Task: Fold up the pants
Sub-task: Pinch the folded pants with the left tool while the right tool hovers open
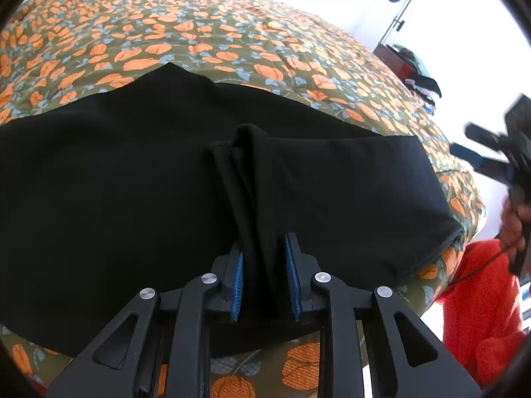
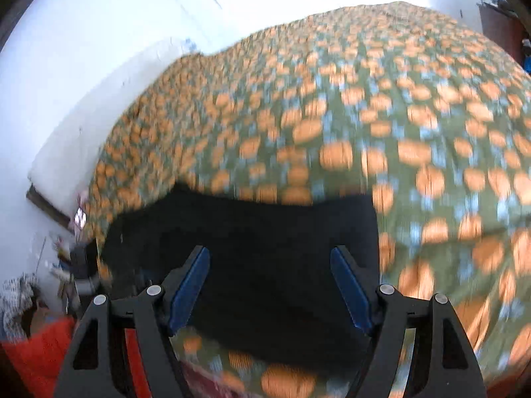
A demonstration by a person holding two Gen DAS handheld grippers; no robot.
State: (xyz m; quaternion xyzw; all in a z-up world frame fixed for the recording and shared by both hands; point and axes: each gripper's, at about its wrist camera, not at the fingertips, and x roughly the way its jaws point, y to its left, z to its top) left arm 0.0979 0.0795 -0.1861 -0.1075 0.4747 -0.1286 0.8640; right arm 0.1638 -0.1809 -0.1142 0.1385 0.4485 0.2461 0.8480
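Observation:
Black pants [image 1: 116,182] lie spread on the bed, partly folded. My left gripper [image 1: 264,258] is shut on a bunched pleat of the pants' near edge, with fabric pinched between the blue pads [image 1: 292,272]. In the blurred right wrist view the pants [image 2: 265,248] lie below and ahead of my right gripper [image 2: 270,275], which is open and empty above their near edge. The right gripper also shows in the left wrist view [image 1: 491,152], raised off the bed's right side.
The bed cover [image 1: 199,39] is olive with orange flowers and fills most of both views. A person in a red top [image 1: 481,298] stands at the bed's right edge. A dark cabinet with clothes [image 1: 411,69] stands by the white wall.

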